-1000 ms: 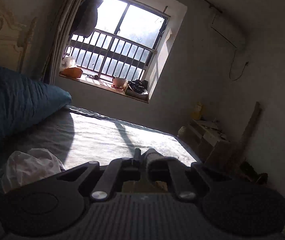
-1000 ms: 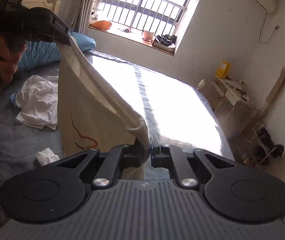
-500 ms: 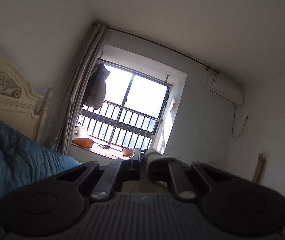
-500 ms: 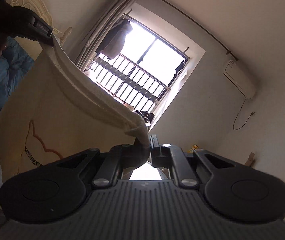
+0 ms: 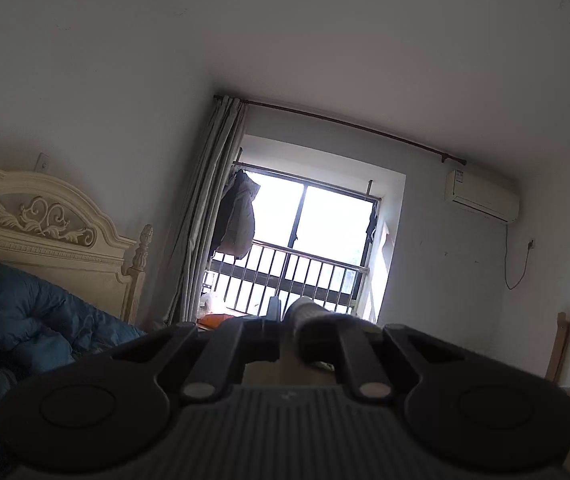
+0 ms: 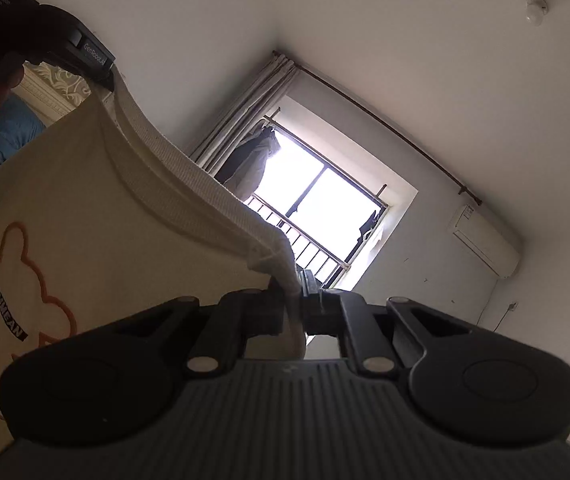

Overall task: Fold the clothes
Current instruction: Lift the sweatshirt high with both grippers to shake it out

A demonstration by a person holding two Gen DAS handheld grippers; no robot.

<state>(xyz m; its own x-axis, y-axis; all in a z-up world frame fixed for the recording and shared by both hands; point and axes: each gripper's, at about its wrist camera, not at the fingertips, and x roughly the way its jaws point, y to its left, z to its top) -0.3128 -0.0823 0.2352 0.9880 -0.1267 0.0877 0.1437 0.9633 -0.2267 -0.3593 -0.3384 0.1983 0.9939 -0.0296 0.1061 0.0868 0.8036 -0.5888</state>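
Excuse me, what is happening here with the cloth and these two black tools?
A person is holding up a cream T-shirt with a bear print, stretched between two handheld grippers. The right gripper is shut on one end of its ribbed edge, and the left gripper pinches the other end. Both cameras tilt up toward the window. No fold is visible yet.

Cream shirt with ribbed hem, orange bear outline print, small black label with white letters. Black grippers, grey ridged bodies: left gripper, right gripper. Blue quilt. Cream headboard, carved leaf scrolls. Grey curtain. Dark grey jacket. White air conditioner. White walls, white ceiling.
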